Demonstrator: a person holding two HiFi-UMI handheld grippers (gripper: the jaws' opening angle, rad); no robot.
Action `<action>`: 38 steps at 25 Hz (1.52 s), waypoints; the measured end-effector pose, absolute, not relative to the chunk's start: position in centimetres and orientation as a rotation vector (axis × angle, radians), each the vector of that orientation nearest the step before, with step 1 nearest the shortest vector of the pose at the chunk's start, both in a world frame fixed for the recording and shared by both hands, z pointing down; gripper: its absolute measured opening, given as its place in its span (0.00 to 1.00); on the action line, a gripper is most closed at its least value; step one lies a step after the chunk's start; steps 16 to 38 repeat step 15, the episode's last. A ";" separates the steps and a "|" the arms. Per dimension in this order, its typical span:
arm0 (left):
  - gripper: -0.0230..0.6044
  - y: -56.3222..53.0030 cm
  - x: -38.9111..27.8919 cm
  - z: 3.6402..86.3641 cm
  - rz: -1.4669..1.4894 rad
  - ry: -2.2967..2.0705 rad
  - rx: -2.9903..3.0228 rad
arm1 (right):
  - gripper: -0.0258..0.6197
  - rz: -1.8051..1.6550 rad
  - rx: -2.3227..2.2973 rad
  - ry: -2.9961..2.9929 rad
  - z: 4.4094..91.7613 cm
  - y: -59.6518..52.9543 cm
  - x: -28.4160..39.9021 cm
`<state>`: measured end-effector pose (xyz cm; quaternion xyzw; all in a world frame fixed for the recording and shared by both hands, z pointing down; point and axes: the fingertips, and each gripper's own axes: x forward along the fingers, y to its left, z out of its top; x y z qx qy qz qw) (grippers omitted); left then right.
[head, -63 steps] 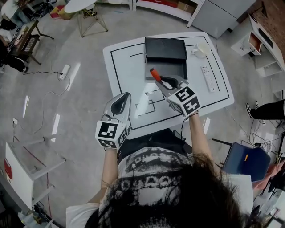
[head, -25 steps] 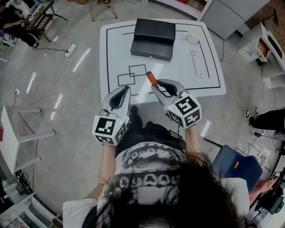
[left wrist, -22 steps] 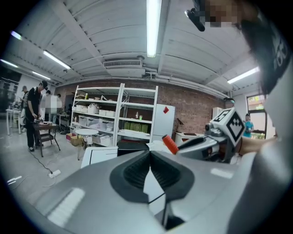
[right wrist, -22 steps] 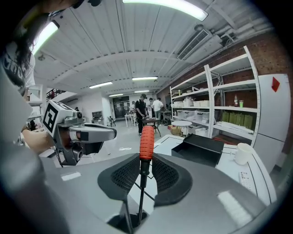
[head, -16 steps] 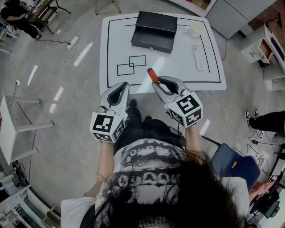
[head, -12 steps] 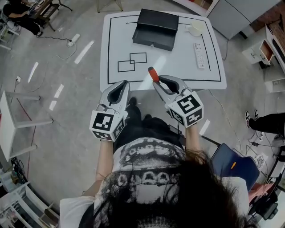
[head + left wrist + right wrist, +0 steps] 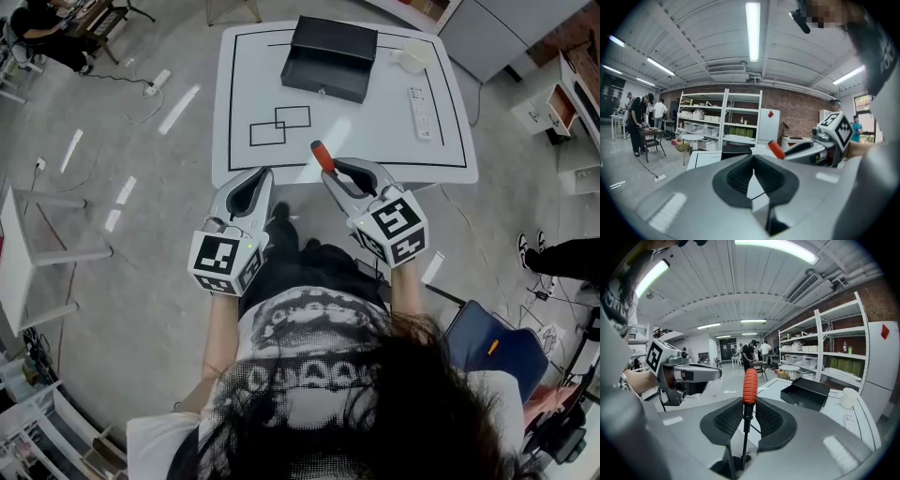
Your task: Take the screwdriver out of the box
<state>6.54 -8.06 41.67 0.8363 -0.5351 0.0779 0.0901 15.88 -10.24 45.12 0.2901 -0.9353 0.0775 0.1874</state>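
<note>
Orange-handled screwdriver [image 7: 322, 157] is already clear of the black box [image 7: 328, 58] at the far end of the counter [image 7: 375, 131], pinched by its shaft in the right tool [image 7: 341, 174], so I would hold that pinch firm and lower it level, with the left tool [image 7: 257, 180] pressed together on nothing.

Head view: high over the person's hair [image 7: 412, 412], aimed steeply down onto white table [image 7: 375, 141] in the upper centre, fairly far. Both gripper views: low, close along own jaws, nearly level, facing that table. Shared by all three: black box [image 7: 336, 56]; shelving [image 7: 834, 348] possibly common to both gripper views.
</note>
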 end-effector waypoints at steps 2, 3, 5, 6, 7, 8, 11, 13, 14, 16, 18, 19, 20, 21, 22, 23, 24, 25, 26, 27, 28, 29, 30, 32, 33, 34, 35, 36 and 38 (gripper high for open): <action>0.04 -8.0 6.5 41.6 0.233 -1.592 2.487 | 0.18 0.217 0.819 -2.633 45.2 -10.2 15.9; 0.04 -8.0 6.4 41.6 0.234 -1.593 2.487 | 0.18 0.217 0.819 -2.632 45.2 -10.2 15.9; 0.04 -8.0 6.4 41.6 0.234 -1.596 2.486 | 0.18 0.218 0.813 -2.632 45.3 -10.2 15.8; 0.04 -8.0 6.4 41.6 0.233 -1.598 2.486 | 0.18 0.219 0.809 -2.632 45.3 -10.1 15.7; 0.04 -8.0 6.4 41.6 0.233 -1.599 2.486 | 0.18 0.220 0.805 -2.632 45.4 -10.1 15.7; 0.04 -8.0 6.4 41.7 0.233 -1.599 2.487 | 0.18 0.220 0.802 -2.632 45.5 -10.1 15.7; 0.04 -8.1 6.5 41.8 0.231 -1.600 2.486 | 0.18 0.216 0.798 -2.631 45.6 -10.2 15.7; 0.04 -8.1 6.4 41.9 0.227 -1.606 2.483 | 0.18 0.209 0.797 -2.630 45.6 -10.3 15.7; 0.04 -8.1 6.4 41.9 0.225 -1.609 2.482 | 0.18 0.204 0.797 -2.630 45.6 -10.4 15.7; 0.04 -8.2 6.3 41.9 0.223 -1.613 2.481 | 0.18 0.200 0.797 -2.630 45.6 -10.5 15.7; 0.04 -8.2 6.3 41.9 0.223 -1.613 2.481 | 0.18 0.200 0.797 -2.630 45.6 -10.5 15.7; 0.04 -8.2 6.3 41.9 0.223 -1.613 2.481 | 0.18 0.200 0.797 -2.630 45.6 -10.5 15.7; 0.04 -8.2 6.3 41.9 0.223 -1.613 2.481 | 0.18 0.200 0.797 -2.630 45.6 -10.5 15.7; 0.04 -8.2 6.3 41.9 0.223 -1.613 2.481 | 0.18 0.200 0.797 -2.630 45.6 -10.5 15.7; 0.04 -8.2 6.3 41.9 0.223 -1.613 2.481 | 0.18 0.200 0.797 -2.630 45.6 -10.5 15.7; 0.04 -8.2 6.3 41.9 0.223 -1.613 2.481 | 0.18 0.200 0.797 -2.630 45.6 -10.5 15.7; 0.04 -8.2 6.3 41.9 0.223 -1.613 2.481 | 0.18 0.200 0.797 -2.630 45.6 -10.5 15.7; 0.04 -8.2 6.3 41.9 0.223 -1.613 2.481 | 0.18 0.200 0.797 -2.630 45.6 -10.5 15.7; 0.04 -8.2 6.3 41.9 0.223 -1.613 2.481 | 0.18 0.200 0.797 -2.630 45.6 -10.5 15.7; 0.04 -8.2 6.3 41.9 0.223 -1.613 2.481 | 0.18 0.200 0.797 -2.630 45.6 -10.5 15.7; 0.04 -8.2 6.3 41.9 0.223 -1.613 2.481 | 0.18 0.200 0.797 -2.630 45.6 -10.5 15.7; 0.04 -8.2 6.3 41.9 0.223 -1.613 2.481 | 0.18 0.200 0.797 -2.630 45.6 -10.5 15.7; 0.04 -8.2 6.3 41.9 0.223 -1.613 2.481 | 0.18 0.200 0.797 -2.630 45.6 -10.5 15.7; 0.04 -8.2 6.3 41.9 0.223 -1.613 2.481 | 0.18 0.200 0.797 -2.630 45.6 -10.5 15.7; 0.04 -8.2 6.3 41.9 0.223 -1.613 2.481 | 0.18 0.200 0.797 -2.630 45.6 -10.5 15.7; 0.04 -8.2 6.3 41.9 0.223 -1.613 2.481 | 0.18 0.200 0.797 -2.630 45.6 -10.5 15.7; 0.04 -8.2 6.3 41.9 0.223 -1.613 2.481 | 0.18 0.200 0.797 -2.630 45.6 -10.5 15.7; 0.04 -8.2 6.3 41.9 0.223 -1.613 2.481 | 0.18 0.200 0.797 -2.630 45.6 -10.5 15.7; 0.04 -8.2 6.3 41.9 0.223 -1.613 2.481 | 0.18 0.200 0.797 -2.630 45.6 -10.5 15.7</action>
